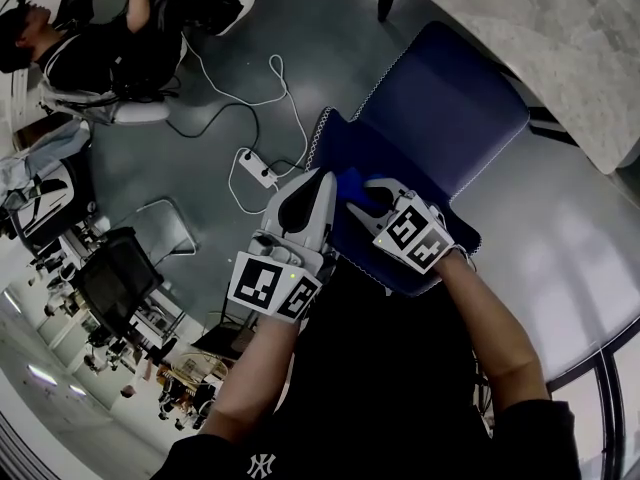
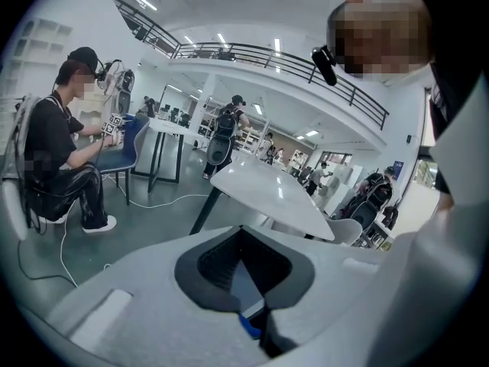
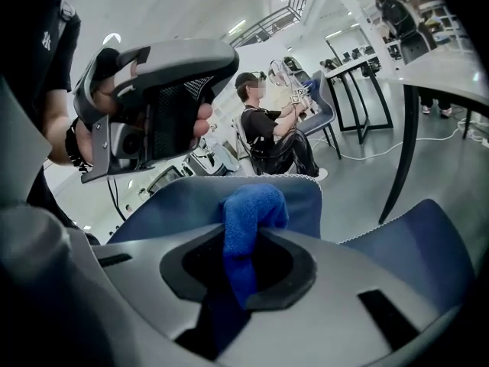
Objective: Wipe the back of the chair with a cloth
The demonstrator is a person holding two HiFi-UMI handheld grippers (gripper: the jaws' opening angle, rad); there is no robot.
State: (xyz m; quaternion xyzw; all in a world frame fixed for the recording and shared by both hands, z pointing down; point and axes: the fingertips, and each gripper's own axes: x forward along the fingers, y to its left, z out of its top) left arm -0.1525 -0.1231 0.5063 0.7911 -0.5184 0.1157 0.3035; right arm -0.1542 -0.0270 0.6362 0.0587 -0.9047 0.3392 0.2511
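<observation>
The blue chair's backrest [image 1: 350, 158] stands just in front of me, its seat [image 1: 445, 98] beyond it. My right gripper [image 1: 372, 200] is shut on a blue cloth [image 1: 353, 185] and rests on the backrest's top. In the right gripper view the cloth [image 3: 252, 212] bulges out from between the jaws against the backrest [image 3: 179, 201]. My left gripper [image 1: 320, 182] sits close beside it on the left, at the backrest's edge. In its own view the left gripper [image 2: 248, 285] has its jaws together with nothing clearly held. It also shows as the left gripper [image 3: 157, 102] above the backrest.
A marble-topped table [image 1: 560, 38] stands beyond the seat, with a dark leg [image 3: 401, 151] close by. A power strip and white cables [image 1: 258, 168] lie on the grey floor to the left. A seated person [image 1: 90, 48] is at the far left.
</observation>
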